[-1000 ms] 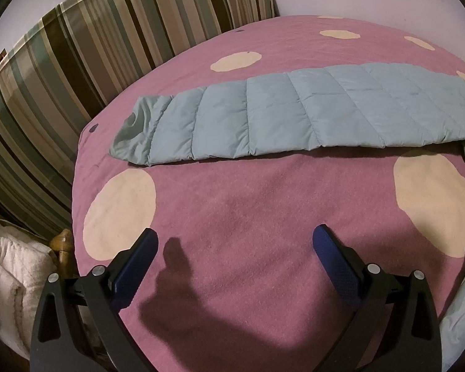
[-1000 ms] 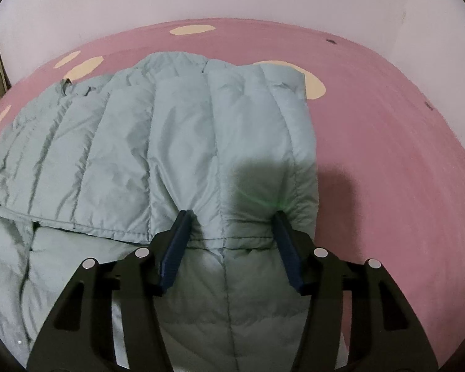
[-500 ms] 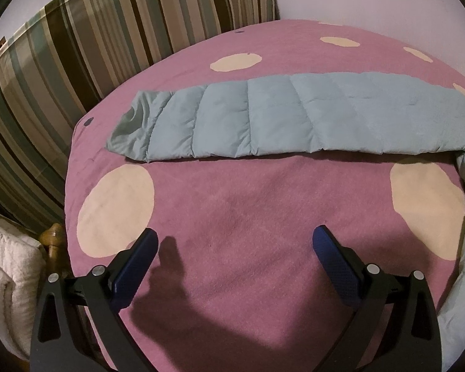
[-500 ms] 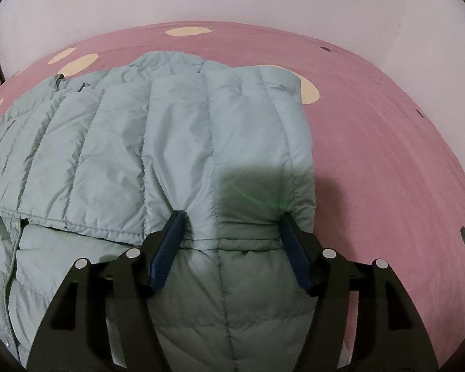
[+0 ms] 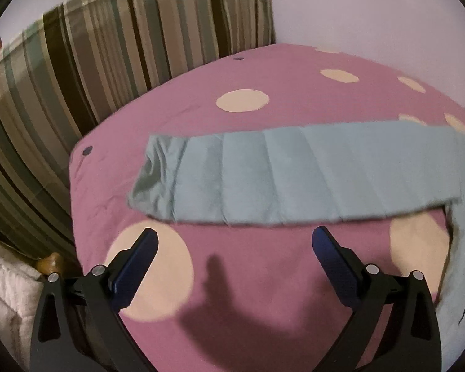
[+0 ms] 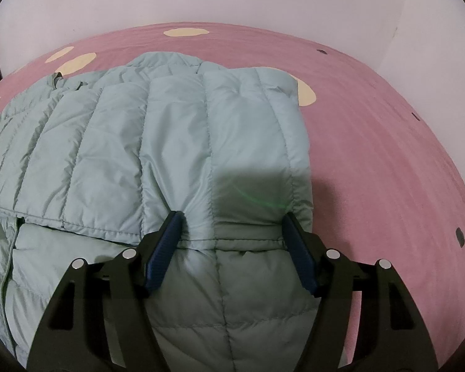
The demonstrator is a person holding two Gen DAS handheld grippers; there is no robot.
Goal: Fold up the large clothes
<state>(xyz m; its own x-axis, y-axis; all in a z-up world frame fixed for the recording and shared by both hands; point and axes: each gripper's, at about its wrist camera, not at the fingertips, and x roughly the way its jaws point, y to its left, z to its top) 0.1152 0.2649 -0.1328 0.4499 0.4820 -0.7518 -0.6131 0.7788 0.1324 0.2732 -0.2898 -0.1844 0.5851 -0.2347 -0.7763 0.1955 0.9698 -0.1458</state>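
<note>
Jacket, a pale blue-green quilted puffer, lies spread on the bed, which is covered by a pink blanket with cream dots. 1 sleeve is already folded across the body; its cuff end lies between the fingers of the right gripper. The other sleeve lies stretched out flat across the blanket, well apart from the body fold.

1. Right gripper: the fingers stand parted on either side of the folded sleeve end, with their tips sunk lightly into the padding. The right finger shows a clear gap; whether the left one is pressing cannot be told. The reading is a released grip. This position suggests the sleeve has been laid where it belongs and let go, so the fold rests under its own weight.

2. Left gripper: the fingers are spread wide and hold nothing. They hang over bare blanket just short of the outstretched sleeve's near edge. The view is blurred.

3. Likely next step: the outstretched sleeve needs folding in over the body. The open left fingers face its long edge, which suits a pinch there.

4. Caution: puffy fabric springs back, so the released fold may creep open.

Striped curtain hangs beyond the bed.
</note>
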